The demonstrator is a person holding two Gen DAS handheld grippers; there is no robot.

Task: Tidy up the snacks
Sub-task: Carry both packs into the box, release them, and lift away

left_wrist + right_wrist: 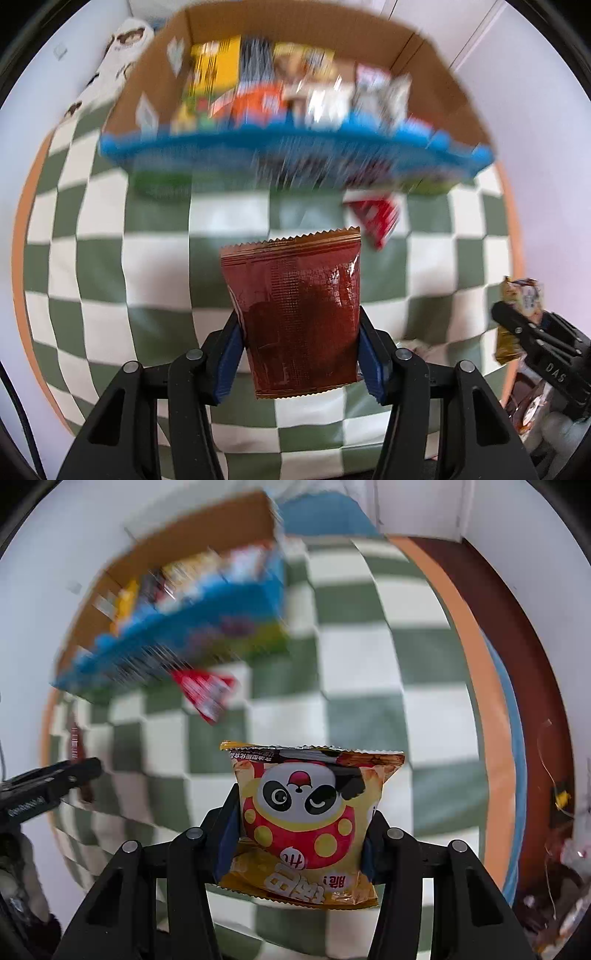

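Note:
My left gripper [300, 323] is shut on a dark red foil snack packet [295, 280], held upright above the checked tablecloth [155, 266]. In the right wrist view my right gripper [303, 808] is shut on a yellow snack packet with a panda print [306, 882], also lifted off the cloth. The right gripper [517, 321] and its yellow packet [521, 291] show at the right edge of the left wrist view. Beyond them stands a cardboard box with a blue front [155, 74], holding several snack packs. A red packet [376, 218] lies on the cloth before the box.
The round table has an orange rim [476, 672] and a white wall behind it. The box [184, 539] and the red packet [207, 694] are blurred in the right wrist view, where the left gripper [85, 771] shows at the left edge. Clutter lies at the far right [565, 867].

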